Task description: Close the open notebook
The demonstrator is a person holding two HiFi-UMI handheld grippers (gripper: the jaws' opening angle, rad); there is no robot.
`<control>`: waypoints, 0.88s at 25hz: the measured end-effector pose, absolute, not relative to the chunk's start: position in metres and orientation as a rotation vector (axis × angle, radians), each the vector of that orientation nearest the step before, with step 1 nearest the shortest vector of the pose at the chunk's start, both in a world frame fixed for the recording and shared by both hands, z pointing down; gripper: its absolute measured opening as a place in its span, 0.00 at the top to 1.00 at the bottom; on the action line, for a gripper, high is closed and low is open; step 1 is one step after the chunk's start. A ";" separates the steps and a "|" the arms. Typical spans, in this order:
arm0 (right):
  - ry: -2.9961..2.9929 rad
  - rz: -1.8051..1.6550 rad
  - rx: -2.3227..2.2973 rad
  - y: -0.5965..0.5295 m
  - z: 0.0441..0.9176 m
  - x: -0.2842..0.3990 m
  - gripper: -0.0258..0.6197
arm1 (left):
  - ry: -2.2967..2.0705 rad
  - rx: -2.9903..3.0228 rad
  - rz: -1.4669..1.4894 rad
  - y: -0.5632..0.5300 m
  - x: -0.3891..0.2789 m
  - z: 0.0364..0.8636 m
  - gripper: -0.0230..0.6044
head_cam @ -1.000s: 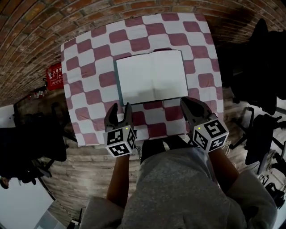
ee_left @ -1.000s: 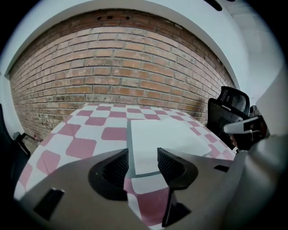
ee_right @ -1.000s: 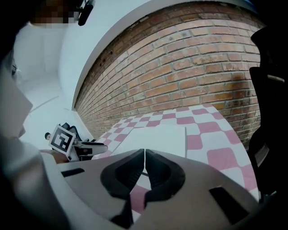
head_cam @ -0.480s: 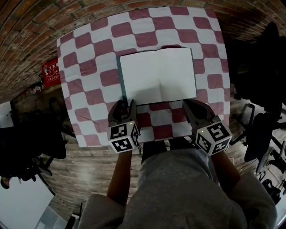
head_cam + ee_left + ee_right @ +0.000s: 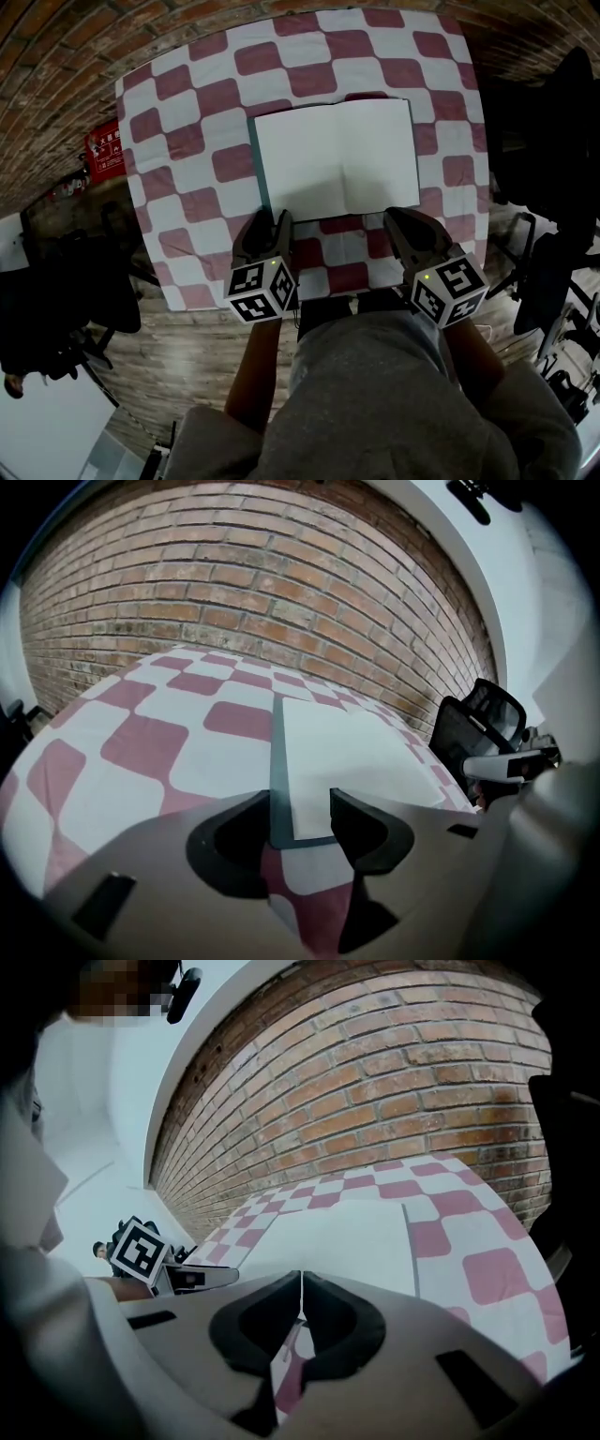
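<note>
1. The notebook (image 5: 336, 157) lies open and flat in the middle of the checked tablecloth (image 5: 187, 141), pages blank.
2. It looks light and thin to me. The pages are probably floppy and the dark cover (image 5: 278, 761) peeking out on the left stiffer, so I'd pinch that cover at the near left corner rather than loose paper, then swing it over.
3. The left gripper (image 5: 300, 808) has just been opening. Its jaws are spread wide, with that corner in the gap and the pads not pressing.
4. The right gripper (image 5: 300, 1283) has its jaws pressed together with nothing in them, just off the near right corner.
</note>
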State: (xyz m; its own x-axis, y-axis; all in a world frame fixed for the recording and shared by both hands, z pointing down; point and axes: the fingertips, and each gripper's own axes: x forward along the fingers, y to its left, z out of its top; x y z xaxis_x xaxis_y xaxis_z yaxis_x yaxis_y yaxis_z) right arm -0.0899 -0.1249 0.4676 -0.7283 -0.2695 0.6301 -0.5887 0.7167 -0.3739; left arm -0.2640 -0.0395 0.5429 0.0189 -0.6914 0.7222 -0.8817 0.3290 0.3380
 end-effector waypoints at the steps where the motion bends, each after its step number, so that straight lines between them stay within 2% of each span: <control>1: -2.373 0.773 0.651 -0.125 0.468 -0.091 0.91 | -1.719 1.418 0.265 -0.039 -0.264 0.543 0.63; 3: -2.373 0.773 0.649 -0.125 0.467 -0.092 0.91 | -1.715 1.405 0.227 -0.038 -0.267 0.542 0.64; 4: -2.373 0.772 0.648 -0.125 0.467 -0.092 0.91 | -1.718 1.392 0.208 -0.037 -0.270 0.542 0.68; 8: -2.366 0.771 0.644 -0.124 0.469 -0.092 0.91 | -1.737 1.327 0.172 -0.029 -0.284 0.546 0.91; 22: -2.371 0.765 0.659 -0.124 0.466 -0.094 0.91 | -1.749 1.359 0.181 -0.035 -0.285 0.526 0.95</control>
